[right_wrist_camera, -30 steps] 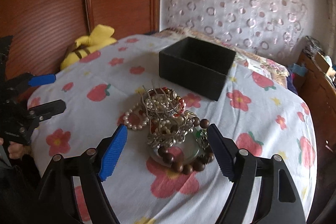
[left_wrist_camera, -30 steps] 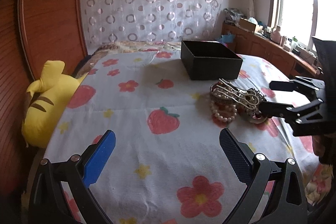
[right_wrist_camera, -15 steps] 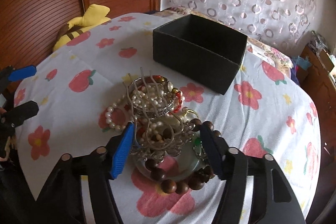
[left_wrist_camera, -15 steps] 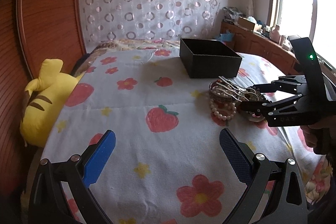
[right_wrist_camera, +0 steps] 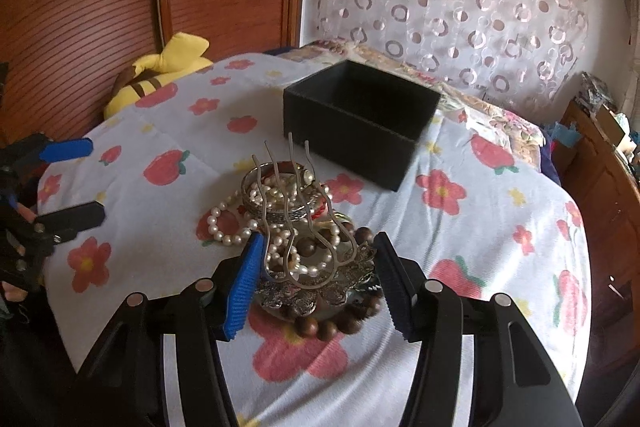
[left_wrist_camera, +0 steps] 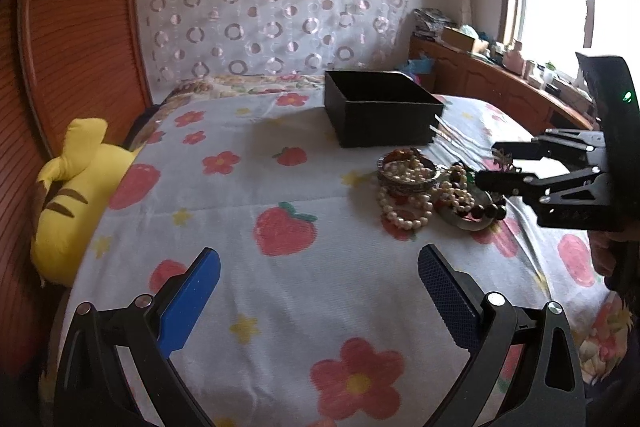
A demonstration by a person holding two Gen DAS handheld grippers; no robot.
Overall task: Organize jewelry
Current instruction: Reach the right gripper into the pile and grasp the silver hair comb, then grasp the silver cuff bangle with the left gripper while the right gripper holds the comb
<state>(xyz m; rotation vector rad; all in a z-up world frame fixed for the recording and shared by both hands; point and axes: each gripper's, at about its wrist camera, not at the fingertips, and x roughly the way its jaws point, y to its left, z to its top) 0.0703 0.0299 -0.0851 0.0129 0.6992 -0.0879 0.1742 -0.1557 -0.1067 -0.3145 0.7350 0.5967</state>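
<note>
A pile of jewelry lies on the flowered bedspread: a pearl bracelet, a silver bangle, and a wooden bead bracelet. Beyond the pile stands an open black box. My right gripper is shut on a silver hair comb by its ornate head. The comb's tines point up and away, just above the pile. My left gripper hovers open and empty over bare bedspread, to the left of the pile.
A yellow plush toy lies against the wooden headboard at the bed's left edge. A wooden cabinet with clutter runs under the window on the right. A person's hand holds the right gripper.
My right gripper moved in over the pile, narrowed its jaws onto the hair comb and raised it, tines up. The left gripper stayed put.
</note>
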